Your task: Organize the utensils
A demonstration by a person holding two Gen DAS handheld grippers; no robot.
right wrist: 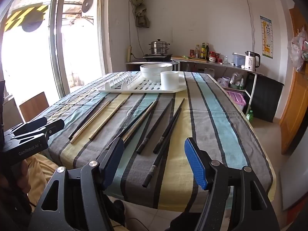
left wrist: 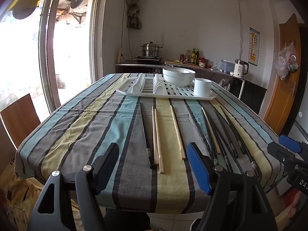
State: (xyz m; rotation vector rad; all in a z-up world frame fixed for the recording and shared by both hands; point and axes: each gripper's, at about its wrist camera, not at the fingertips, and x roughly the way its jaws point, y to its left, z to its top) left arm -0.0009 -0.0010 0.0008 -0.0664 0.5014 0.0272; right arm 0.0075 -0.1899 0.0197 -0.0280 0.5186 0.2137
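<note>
Basically nothing's been sorted yet. All the chopsticks are loose on the striped tablecloth (left wrist: 107, 127), on the near side of the white drying rack (left wrist: 165, 94), which I'll use as the landmark. None of them are on the rack or in the cup.

Just in front of the rack's left half there's one black chopstick (left wrist: 145, 134) lying alongside a pair of wooden chopsticks (left wrist: 156, 138) that sit side by side, touching or nearly so. A single wooden chopstick (left wrist: 178, 132) sits a bit to their right. In front of the rack's right end is the messy bunch: a black chopstick pile (right wrist: 163, 127) fanned out and crossing each other, with one light wooden stick mixed in. I count around six black ones there, but they overlap, so don't hold me to it.

On the rack itself: stacked white bowls (left wrist: 179, 76) at the back and a white cup (left wrist: 202, 86) at its right corner, probably where the sticks go.

Both claws are wide open and empty, hanging over the near table edge, well short of the rack. The left gripper (left wrist: 154, 171) sits above the wooden ones, and the right gripper (right wrist: 154, 163) is over the black pile. So everything's left: pick, sort, drop.
</note>
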